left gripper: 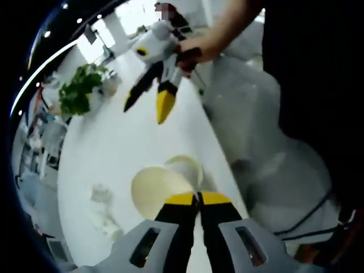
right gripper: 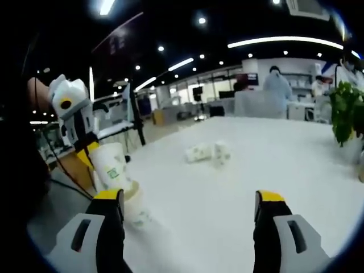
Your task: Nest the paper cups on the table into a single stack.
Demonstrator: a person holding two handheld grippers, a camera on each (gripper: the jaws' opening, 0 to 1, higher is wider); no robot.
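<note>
Cups come first: a white paper cup with a green printed mark (right gripper: 111, 165) is seen in the right gripper view, gripped by the left gripper (left gripper: 198, 196), whose yellow-tipped jaws are clenched on its rim, with the cream interior showing just beyond them in the left gripper view. It is held just above another white paper cup (right gripper: 136, 213) lying on the white worktop (right gripper: 239, 182). The nesting step is judged to be in hand; lowering the held cup squarely into or over the lower one would be called for next. The right gripper (right gripper: 190, 199) is held with jaws released and wide apart, nothing between them. Two crumpled white objects (right gripper: 207, 152) lie farther off, and a green leafy plant (right gripper: 347, 111) stands at the far edge.
</note>
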